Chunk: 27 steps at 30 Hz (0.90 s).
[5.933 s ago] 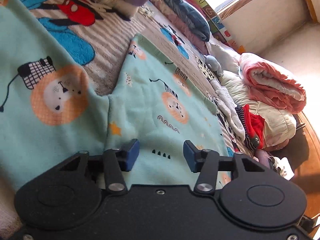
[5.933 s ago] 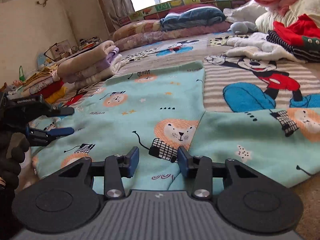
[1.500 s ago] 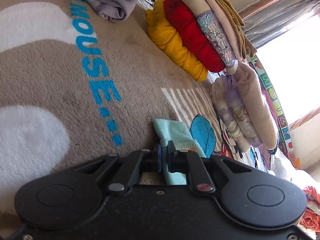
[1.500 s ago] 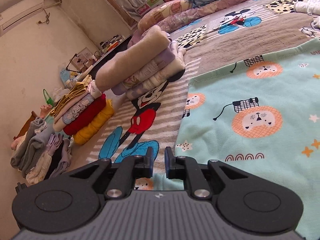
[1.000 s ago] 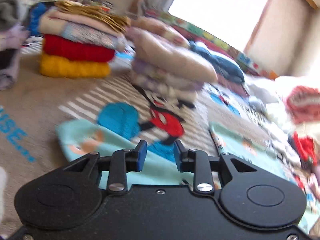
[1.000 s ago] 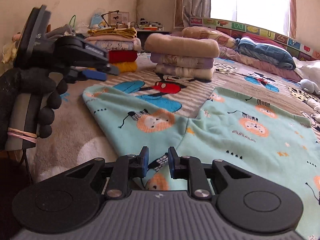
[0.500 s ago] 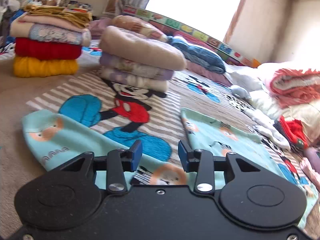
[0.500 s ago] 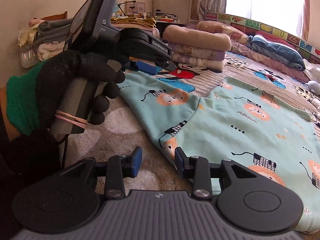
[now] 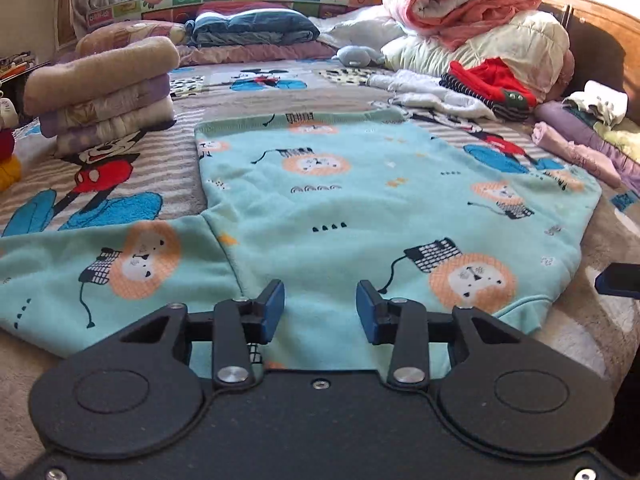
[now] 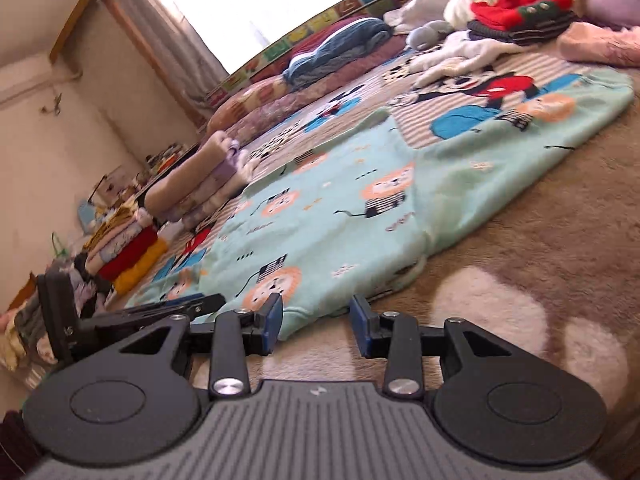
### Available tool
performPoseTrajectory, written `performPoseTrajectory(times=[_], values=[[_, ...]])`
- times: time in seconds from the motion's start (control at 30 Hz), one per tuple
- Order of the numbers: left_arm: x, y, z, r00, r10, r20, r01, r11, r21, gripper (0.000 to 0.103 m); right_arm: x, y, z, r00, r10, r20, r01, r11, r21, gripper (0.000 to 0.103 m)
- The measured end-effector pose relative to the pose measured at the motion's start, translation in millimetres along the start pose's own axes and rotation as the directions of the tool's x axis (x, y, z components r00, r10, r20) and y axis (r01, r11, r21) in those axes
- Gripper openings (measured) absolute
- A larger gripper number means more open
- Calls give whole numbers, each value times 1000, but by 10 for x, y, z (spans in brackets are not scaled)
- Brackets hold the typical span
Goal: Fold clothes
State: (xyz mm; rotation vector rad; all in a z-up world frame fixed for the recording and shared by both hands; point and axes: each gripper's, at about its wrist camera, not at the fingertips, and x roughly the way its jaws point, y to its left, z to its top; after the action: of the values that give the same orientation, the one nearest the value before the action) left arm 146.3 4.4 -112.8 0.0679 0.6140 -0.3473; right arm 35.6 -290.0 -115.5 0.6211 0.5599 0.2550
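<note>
— Where is the garment?
— The mint lion-print top [image 9: 360,200] lies flat on the cartoon-mouse blanket [image 9: 168,184], both sleeves out, beside a folded stack [image 9: 100,92].
— And the grippers?
— Left gripper [image 9: 320,312] hovers over its collar edge, jaws just parted, empty. Right gripper [image 10: 315,322] — jaws likewise just parted, nothing between them — sits at the top's near edge.

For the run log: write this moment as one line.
garment: lion-print top flat, unfolded | left gripper: open, empty | right gripper: open, empty, near hem
</note>
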Motion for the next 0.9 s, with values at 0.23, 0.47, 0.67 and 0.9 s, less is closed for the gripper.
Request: performPoseTrajectory(times=[0.23,0.47,0.67,0.9], values=[[-55,-301,-31,998,67,-16,-66,996,55,40,-288,-792,102,993,-48,107,15,957,290,52],[-217,-1076,-45,990,73,124,-101,966,238,46,-366,-1353,194,976,-43,213,-74,855,513,52],[-70,-1994,-225,991,-15,129,-52,865,499,48,-419,-1889,509,953,-65,294,-132,789,600,54],[441,-2785,-235,991,61,122,-129,702,700,48,-392,-2272,590,934,-28,357,-226,727,648,55]])
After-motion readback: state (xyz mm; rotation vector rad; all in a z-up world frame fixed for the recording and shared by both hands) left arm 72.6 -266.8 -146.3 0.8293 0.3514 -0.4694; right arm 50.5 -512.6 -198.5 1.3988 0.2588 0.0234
